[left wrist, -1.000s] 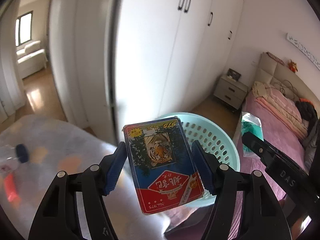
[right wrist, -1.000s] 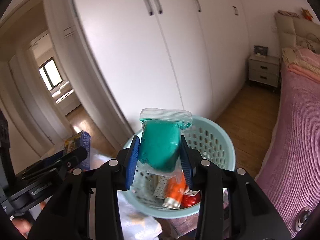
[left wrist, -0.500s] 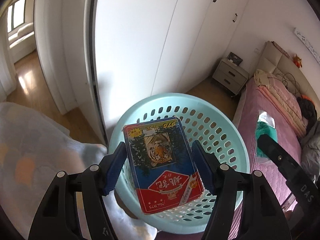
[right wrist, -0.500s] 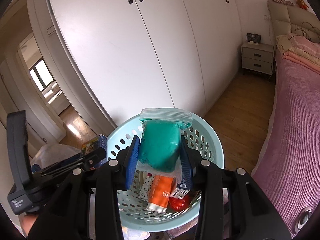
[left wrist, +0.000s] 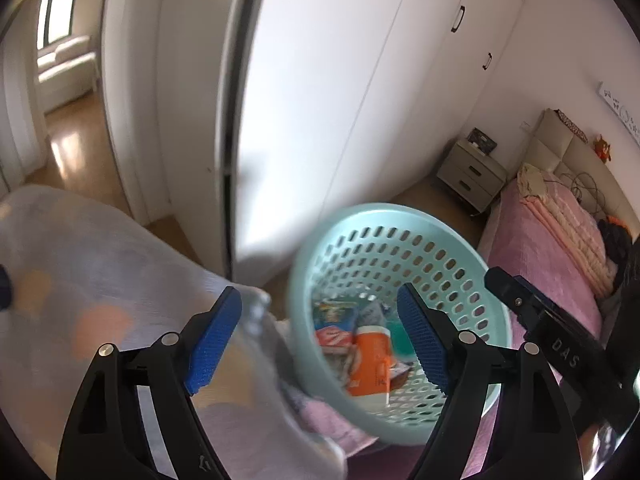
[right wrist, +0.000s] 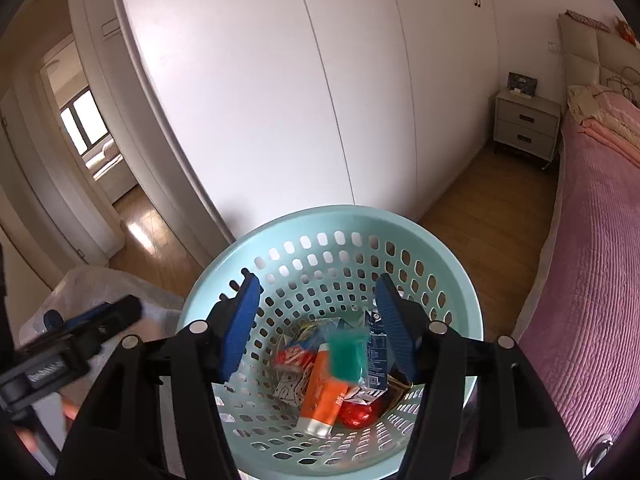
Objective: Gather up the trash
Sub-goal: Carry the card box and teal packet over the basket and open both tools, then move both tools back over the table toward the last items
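Note:
A light teal perforated basket (right wrist: 448,280) stands below both grippers; it also shows in the left wrist view (left wrist: 400,224). In it lie an orange tube (right wrist: 324,392), the tiger card pack (left wrist: 334,314), a blue carton (right wrist: 376,356) and red wrappers. A green packet (right wrist: 347,356), blurred, is in the air inside the basket. My right gripper (right wrist: 316,326) is open and empty above the basket. My left gripper (left wrist: 320,338) is open and empty at the basket's left rim.
A white patterned cloth (left wrist: 100,280) covers a surface left of the basket. A pink bed (right wrist: 592,280) runs along the right. White wardrobe doors (right wrist: 280,100) stand behind, a nightstand (right wrist: 526,124) in the corner, and a doorway (right wrist: 88,140) at left.
Both grippers opened. The tiger card pack left my left gripper and lies in the basket. The green packet left my right gripper and is dropping into the basket.

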Demonstrator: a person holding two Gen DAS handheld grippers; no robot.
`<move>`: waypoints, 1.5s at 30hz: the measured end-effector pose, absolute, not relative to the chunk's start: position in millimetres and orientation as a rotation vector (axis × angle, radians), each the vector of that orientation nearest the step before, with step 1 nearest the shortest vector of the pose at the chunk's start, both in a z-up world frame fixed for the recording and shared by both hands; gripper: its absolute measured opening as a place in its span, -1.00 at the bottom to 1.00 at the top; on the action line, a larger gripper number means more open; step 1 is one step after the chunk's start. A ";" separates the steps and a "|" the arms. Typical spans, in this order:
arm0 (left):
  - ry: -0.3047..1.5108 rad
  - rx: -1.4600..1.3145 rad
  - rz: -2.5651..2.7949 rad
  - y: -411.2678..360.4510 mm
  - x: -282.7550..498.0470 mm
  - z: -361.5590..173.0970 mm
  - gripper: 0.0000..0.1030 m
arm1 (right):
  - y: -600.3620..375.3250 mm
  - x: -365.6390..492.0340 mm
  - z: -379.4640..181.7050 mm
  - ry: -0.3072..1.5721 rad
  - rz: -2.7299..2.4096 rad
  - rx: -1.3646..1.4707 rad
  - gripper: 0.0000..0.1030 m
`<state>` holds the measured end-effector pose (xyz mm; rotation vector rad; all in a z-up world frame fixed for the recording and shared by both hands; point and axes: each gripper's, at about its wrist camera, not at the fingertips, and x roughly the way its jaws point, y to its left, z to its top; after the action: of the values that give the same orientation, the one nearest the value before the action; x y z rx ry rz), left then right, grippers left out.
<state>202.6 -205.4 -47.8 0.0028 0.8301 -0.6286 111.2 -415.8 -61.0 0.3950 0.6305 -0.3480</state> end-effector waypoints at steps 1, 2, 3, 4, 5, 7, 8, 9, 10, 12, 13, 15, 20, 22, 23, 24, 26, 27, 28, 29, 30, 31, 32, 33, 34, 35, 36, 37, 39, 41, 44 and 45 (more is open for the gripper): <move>0.818 0.014 -0.619 -199.2 200.6 -44.8 0.52 | -412.8 110.2 -59.5 0.631 -0.345 0.394 0.10; 0.806 0.021 -0.611 -192.5 198.6 -42.0 0.52 | -410.5 109.8 -59.5 0.633 -0.341 0.397 0.10; 0.799 0.024 -0.609 -187.9 197.2 -39.0 0.52 | -407.8 109.5 -59.5 0.635 -0.337 0.400 0.10; 0.789 0.026 -0.609 -183.2 194.4 -35.5 0.51 | -406.4 108.3 -59.2 0.637 -0.332 0.402 0.10; 0.776 0.029 -0.609 -177.5 191.7 -32.6 0.52 | -403.4 107.7 -58.6 0.639 -0.325 0.401 0.10; 0.749 0.038 -0.603 -164.7 185.4 -25.4 0.53 | -400.4 106.4 -55.3 0.641 -0.313 0.386 0.10; 0.734 0.040 -0.592 -156.2 182.1 -21.3 0.53 | -395.3 106.2 -52.4 0.640 -0.309 0.370 0.11; 0.725 0.034 -0.585 -150.4 180.0 -17.7 0.53 | -391.9 106.5 -49.6 0.638 -0.308 0.360 0.13; 0.719 0.021 -0.579 -142.5 178.3 -14.5 0.54 | -386.6 106.2 -45.6 0.632 -0.302 0.351 0.16; 0.707 -0.021 -0.567 -121.4 174.7 -8.4 0.54 | -377.5 105.1 -38.2 0.617 -0.282 0.343 0.19; 0.701 -0.039 -0.562 -112.5 172.6 -5.8 0.54 | -369.5 104.3 -33.2 0.607 -0.270 0.332 0.22; 0.686 -0.071 -0.545 -91.9 168.3 -0.3 0.54 | -357.7 102.8 -25.3 0.592 -0.252 0.313 0.26; 0.644 -0.132 -0.477 -35.9 155.2 10.2 0.54 | -313.6 102.8 -7.3 0.561 -0.190 0.265 0.34; 0.630 -0.151 -0.443 -10.1 150.5 12.7 0.54 | -297.1 104.7 -5.0 0.556 -0.165 0.249 0.35; 0.623 -0.159 -0.428 -0.2 148.6 13.8 0.54 | -288.6 106.2 -4.4 0.556 -0.154 0.244 0.35; 0.615 -0.174 -0.404 14.4 146.5 14.6 0.53 | -281.2 108.3 -3.8 0.556 -0.140 0.240 0.35; 0.608 -0.203 -0.358 43.6 143.9 15.0 0.53 | -262.1 113.2 -3.5 0.558 -0.105 0.232 0.43; 0.604 -0.213 -0.339 54.9 144.3 15.3 0.53 | -255.1 114.9 -4.2 0.560 -0.092 0.228 0.43; 0.601 -0.225 -0.317 68.1 144.4 15.1 0.53 | -243.5 118.5 -5.0 0.566 -0.067 0.221 0.43; 0.597 -0.240 -0.290 84.7 144.5 14.2 0.53 | -232.8 122.2 -5.9 0.572 -0.046 0.211 0.43; 0.595 -0.251 -0.272 95.1 145.7 14.1 0.53 | -224.3 125.1 -5.7 0.575 -0.032 0.204 0.43; 0.594 -0.266 -0.251 108.0 146.9 12.6 0.54 | -211.9 129.8 -6.1 0.580 -0.009 0.192 0.43; 0.596 -0.280 -0.229 120.1 148.8 10.6 0.53 | -198.6 134.4 -6.8 0.586 0.016 0.180 0.43; 0.599 -0.292 -0.213 128.0 150.1 9.3 0.53 | -187.9 135.4 -8.3 0.590 0.035 0.175 0.43; 0.604 -0.306 -0.200 137.6 152.2 6.2 0.53 | -173.5 140.2 -9.8 0.598 0.070 0.169 0.43; 0.611 -0.320 -0.190 146.7 155.2 2.4 0.50 | -163.3 144.0 -10.9 0.606 0.093 0.166 0.43; 0.621 -0.335 -0.178 156.4 158.7 -2.4 0.50 | -146.7 149.7 -13.1 0.618 0.126 0.156 0.43; 0.627 -0.344 -0.169 162.0 161.6 -6.6 0.50 | -136.1 152.9 -14.8 0.625 0.146 0.148 0.43; 0.642 -0.363 -0.149 173.3 169.1 -17.4 0.50 | -106.1 162.6 -21.5 0.645 0.221 0.132 0.43; 0.656 -0.387 -0.143 182.7 175.6 -29.6 0.50 | -81.8 170.7 -27.4 0.661 0.279 0.117 0.43; 0.690 -0.423 -0.140 192.0 183.8 -47.0 0.33 | -45.9 185.4 -37.5 0.694 0.320 0.063 0.42; 0.714 -0.434 -0.144 195.4 187.2 -50.6 0.30 | -32.5 191.8 -41.5 0.708 0.338 0.041 0.42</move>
<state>187.2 195.4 -50.6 -0.4341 0.7145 -0.1436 191.8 -32.5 -41.5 0.0406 0.7079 0.3382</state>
